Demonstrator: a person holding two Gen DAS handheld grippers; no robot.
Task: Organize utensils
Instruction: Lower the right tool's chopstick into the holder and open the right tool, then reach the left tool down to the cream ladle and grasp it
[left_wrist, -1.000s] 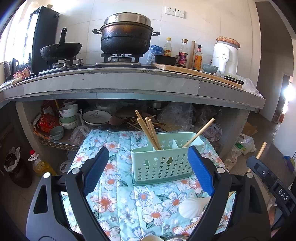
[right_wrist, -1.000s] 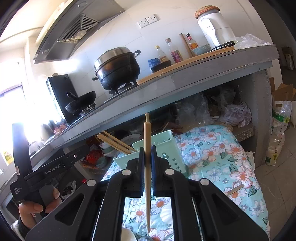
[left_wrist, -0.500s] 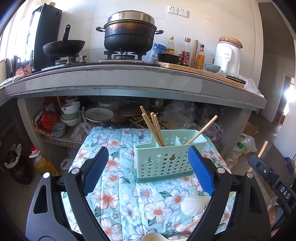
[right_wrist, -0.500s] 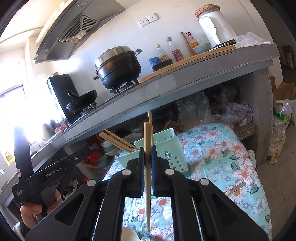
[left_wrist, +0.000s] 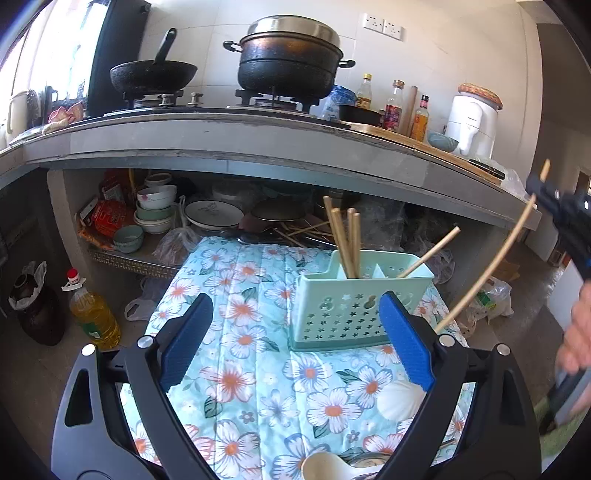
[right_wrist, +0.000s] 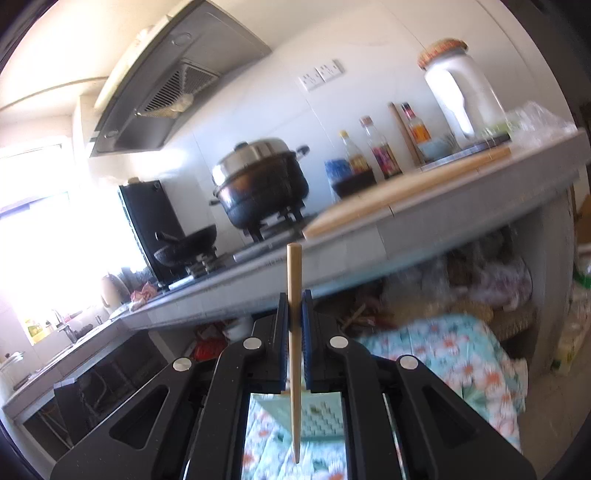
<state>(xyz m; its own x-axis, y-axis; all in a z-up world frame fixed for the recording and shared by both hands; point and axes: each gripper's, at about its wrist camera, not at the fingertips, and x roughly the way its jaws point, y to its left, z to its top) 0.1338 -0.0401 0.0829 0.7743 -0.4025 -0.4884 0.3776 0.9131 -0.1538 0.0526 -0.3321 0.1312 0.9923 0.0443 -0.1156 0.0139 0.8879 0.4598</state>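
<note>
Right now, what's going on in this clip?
A person is sorting chopsticks into a mint green caddy on a floral cloth. The right gripper is shut on one chopstick, held up to the right of the caddy. The left gripper is open and empty, facing the caddy, which already holds several chopsticks. Two white spoons lie on the cloth.

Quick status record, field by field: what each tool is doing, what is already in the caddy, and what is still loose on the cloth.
right tool: shut on a wooden chopstick, held upright
left tool: open, empty, facing the caddy
caddy: pale green perforated plastic utensil caddy, upright on the floral blue cloth
left compartment: a bundle of wooden chopsticks, leaning left
right compartment: one chopstick, leaning right
loose on cloth: white ceramic spoon at the near edge; white shell-shaped dish beside the left tool's right finger
</note>
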